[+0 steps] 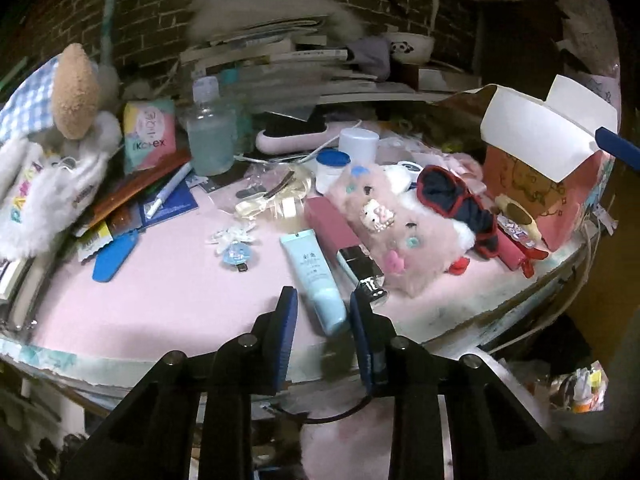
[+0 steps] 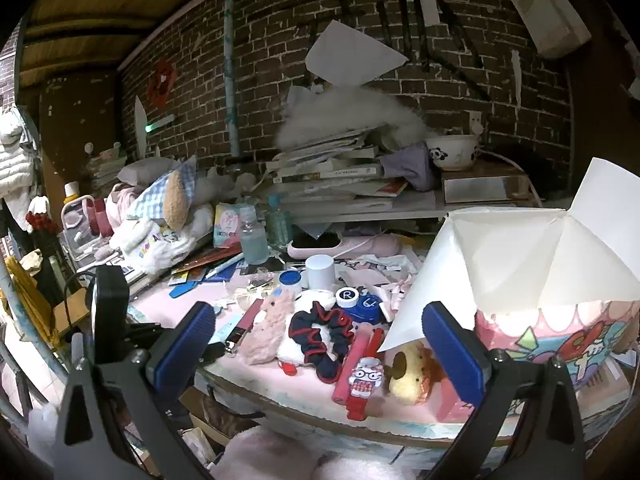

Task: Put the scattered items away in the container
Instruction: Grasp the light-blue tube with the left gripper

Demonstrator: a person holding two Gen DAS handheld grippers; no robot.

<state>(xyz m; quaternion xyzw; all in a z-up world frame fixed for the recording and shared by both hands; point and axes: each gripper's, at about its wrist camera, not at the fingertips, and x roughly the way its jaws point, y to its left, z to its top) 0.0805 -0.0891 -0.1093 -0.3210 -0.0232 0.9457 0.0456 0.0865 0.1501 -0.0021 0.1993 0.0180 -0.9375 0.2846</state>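
- I'm seeing my left gripper (image 1: 324, 320) as black angular arms carrying two flat blue ribbed pads.
- Round silver screw heads are showing on the tops of its four black linkage arms.
- A thin black cable is looping beneath its fingers.
- My right gripper (image 2: 320, 344) is showing dark grey arms with thicker blue ribbed pads (image 2: 182, 344), a screw sitting beside each.
- A black boxy block with a thin cable is standing at that view's left.
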